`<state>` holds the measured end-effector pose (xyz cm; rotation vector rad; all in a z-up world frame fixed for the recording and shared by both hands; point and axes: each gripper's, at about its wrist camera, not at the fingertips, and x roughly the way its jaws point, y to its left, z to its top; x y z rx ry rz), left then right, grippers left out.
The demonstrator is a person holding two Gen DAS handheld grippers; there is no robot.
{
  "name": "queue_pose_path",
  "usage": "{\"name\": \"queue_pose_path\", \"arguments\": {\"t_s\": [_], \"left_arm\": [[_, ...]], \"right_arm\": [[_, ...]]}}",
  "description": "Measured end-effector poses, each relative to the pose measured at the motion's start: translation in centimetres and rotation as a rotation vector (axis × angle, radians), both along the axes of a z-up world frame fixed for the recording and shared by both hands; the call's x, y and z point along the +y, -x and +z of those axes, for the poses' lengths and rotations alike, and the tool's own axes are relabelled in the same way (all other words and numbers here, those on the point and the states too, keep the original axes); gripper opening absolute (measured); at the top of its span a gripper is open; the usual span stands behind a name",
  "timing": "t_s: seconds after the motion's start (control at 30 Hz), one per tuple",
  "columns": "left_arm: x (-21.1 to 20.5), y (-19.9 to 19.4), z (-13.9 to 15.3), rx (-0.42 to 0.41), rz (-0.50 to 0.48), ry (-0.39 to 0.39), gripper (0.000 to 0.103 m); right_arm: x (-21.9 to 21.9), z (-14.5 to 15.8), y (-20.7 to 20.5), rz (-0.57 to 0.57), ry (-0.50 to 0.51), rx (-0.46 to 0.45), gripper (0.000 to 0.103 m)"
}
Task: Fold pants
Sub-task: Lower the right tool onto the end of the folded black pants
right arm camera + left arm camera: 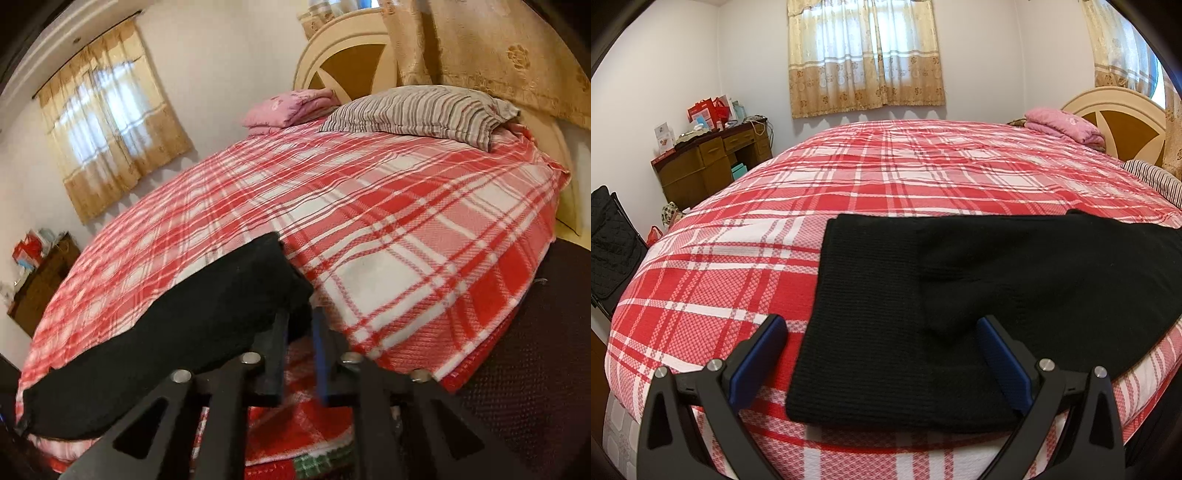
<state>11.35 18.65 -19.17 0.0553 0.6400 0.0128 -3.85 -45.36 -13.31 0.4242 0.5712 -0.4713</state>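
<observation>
Black pants (960,295), partly folded, on the near edge of a bed (886,177).

Pants: black ribbed knit, one layer lapped over another, the left end square and flat, the right end running off toward the right of the left wrist view; near hem overhangs the mattress edge slightly. Bed: red-and-white plaid cover, broad open stretch beyond the pants up to the striped pillow (417,110) and pink bundle (291,107) at the headboard. Left tool (882,339): jaws wide apart, straddling the left end of the pants, pads not pressing. Right tool (301,332): jaws narrowly parted at the pants' right end; picture blurred, grip cannot be told.
</observation>
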Motion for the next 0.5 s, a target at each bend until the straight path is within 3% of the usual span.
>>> {"name": "queue_pose_path", "arguments": {"t_s": [0.07,0.2,0.27,0.37,0.43,0.5], "left_arm": [[0.0,0.0,0.0,0.0,0.001,-0.003,0.103],[0.1,-0.1,-0.1,0.01,0.0,-0.003,0.103],[0.1,-0.2,-0.1,0.012,-0.002,-0.005,0.103],[0.3,-0.1,-0.1,0.014,-0.011,-0.002,0.103],[0.3,-0.1,0.0,0.018,-0.012,0.0,0.103],[0.2,-0.2,0.2,0.033,-0.005,0.002,0.103]], "right_arm": [[0.7,1.4,0.4,-0.01,0.066,-0.026,0.029],[1.3,3.0,-1.5,0.052,0.068,-0.048,0.029],[1.2,2.5,-2.9,0.075,0.048,-0.028,0.029],[0.6,0.0,-4.8,0.058,-0.019,0.101,0.029],[0.8,0.0,-4.7,0.044,0.014,0.1,0.029],[0.5,0.5,-4.1,0.054,-0.036,0.065,0.029]]}}
